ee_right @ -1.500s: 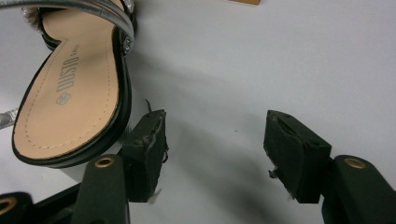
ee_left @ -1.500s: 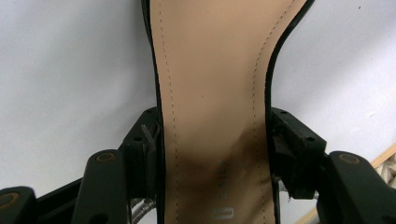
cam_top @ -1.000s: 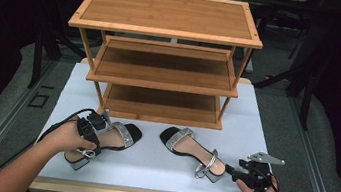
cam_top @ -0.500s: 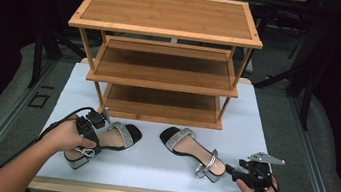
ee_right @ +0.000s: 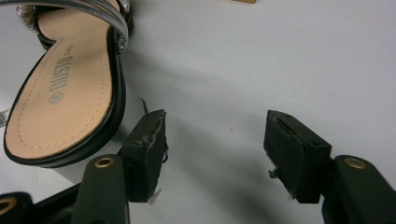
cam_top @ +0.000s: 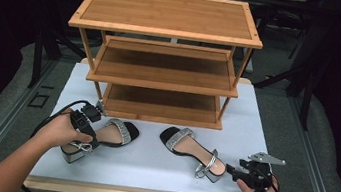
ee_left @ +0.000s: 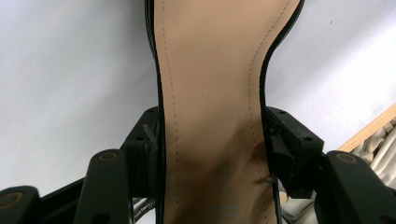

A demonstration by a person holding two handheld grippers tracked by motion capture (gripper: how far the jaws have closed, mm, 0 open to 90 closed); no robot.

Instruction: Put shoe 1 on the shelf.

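Observation:
Two black sandals with silver straps lie on the white mat (cam_top: pixel 148 166) in front of a wooden shelf rack (cam_top: pixel 165 50). My left gripper (cam_top: pixel 87 140) is shut on the left sandal (cam_top: pixel 120 133) across the narrow waist of its sole. In the left gripper view both pads press the black edges of the tan insole (ee_left: pixel 210 93), and the left gripper (ee_left: pixel 212 140) looks along the sole. The right sandal (cam_top: pixel 191 150) lies toe toward the rack. My right gripper (cam_top: pixel 231 171) stands open just right of its heel. In the right gripper view that sandal (ee_right: pixel 65 102) lies left of the right gripper (ee_right: pixel 215 140), whose jaws hold nothing.
The rack has three bamboo shelves, all bare, and its lowest shelf (cam_top: pixel 162 107) sits just behind the sandals. The mat's front edge runs close to both hands. Dark floor and metal rails flank the table.
The left hand has risen slightly with the heel end of the left sandal in its grip. The right hand and right sandal have stayed put.

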